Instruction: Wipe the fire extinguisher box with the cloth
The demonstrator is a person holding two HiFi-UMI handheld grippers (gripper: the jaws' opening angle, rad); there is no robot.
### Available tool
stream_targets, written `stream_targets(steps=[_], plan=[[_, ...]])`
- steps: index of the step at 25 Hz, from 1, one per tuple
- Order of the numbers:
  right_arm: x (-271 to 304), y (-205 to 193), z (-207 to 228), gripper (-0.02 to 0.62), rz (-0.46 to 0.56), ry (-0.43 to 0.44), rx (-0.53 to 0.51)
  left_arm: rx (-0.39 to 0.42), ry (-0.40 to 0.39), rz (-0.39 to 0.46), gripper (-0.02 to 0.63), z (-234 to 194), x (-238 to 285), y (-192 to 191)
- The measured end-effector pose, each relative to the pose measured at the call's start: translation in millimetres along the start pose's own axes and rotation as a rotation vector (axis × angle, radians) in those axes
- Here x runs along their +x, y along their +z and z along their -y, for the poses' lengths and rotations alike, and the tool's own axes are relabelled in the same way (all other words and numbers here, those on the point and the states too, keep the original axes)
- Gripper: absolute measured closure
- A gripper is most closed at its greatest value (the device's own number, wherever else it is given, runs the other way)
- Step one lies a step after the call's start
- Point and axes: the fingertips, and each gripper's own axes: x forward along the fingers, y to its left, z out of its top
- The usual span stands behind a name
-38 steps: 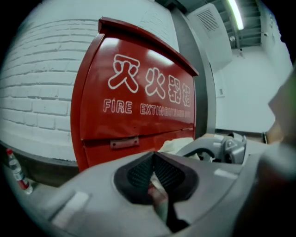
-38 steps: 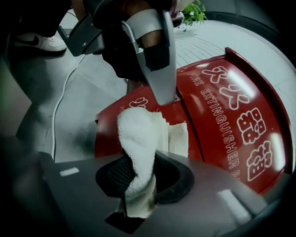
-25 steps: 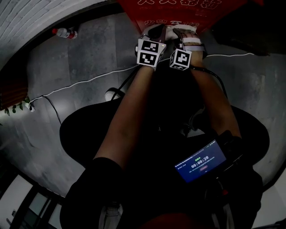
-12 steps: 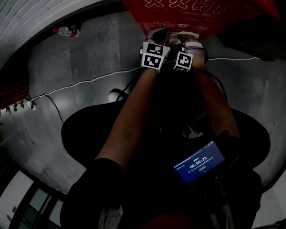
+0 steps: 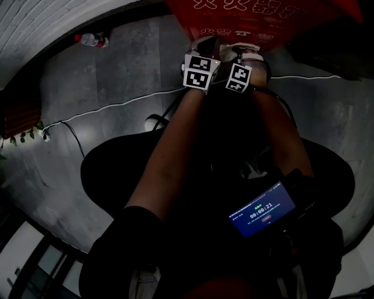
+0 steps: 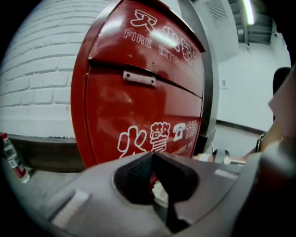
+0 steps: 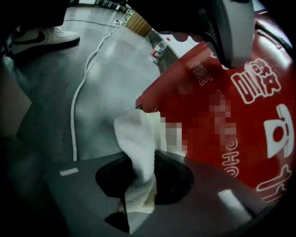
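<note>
The red fire extinguisher box (image 5: pixel 263 14) stands at the top of the head view, its lower front edge just beyond both grippers. In the left gripper view the red box (image 6: pixel 143 97) with white lettering fills the middle. The left gripper (image 6: pixel 153 156) is shut, with its jaws meeting at a point close to the box front. In the right gripper view the white cloth (image 7: pixel 138 143) is pinched by the right gripper (image 7: pixel 141 178) and sticks up beside the red box (image 7: pixel 231 115). The left gripper (image 5: pixel 203 47) and the right gripper (image 5: pixel 248 51) sit side by side at the box.
A white cable (image 5: pixel 105 108) runs across the grey floor. A plastic bottle (image 5: pixel 87 40) lies by the white brick wall, seen also as a bottle (image 6: pixel 11 157) in the left gripper view. A lit phone screen (image 5: pixel 261 210) is near my body. A shoe (image 7: pixel 41 37) is behind.
Both grippers stay together at the lower front of the box. They have edged a little up and then slightly left. The cloth remains held.
</note>
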Motion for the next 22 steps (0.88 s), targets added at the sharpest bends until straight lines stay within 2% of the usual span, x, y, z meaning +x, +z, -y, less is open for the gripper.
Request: stream_targets(steps=[6,11,22], plan=[[-46.2,20.2,18.7,0.492,0.095,-0.076,0.002,-0.009,-0.005,0.041,0.607,14.6,-19.7,25.2],[-95.9,17.5,32.5,0.492,0.134,-0.143,0.011,0.021,-0.006,0.065,0.607,38.4,-43.0,41.3],[-244.0,-11.9,108.5,0.492,0.232,-0.438,0.098,-0.010,0.031,0.152,0.607,72.8,-97.1,105.8]])
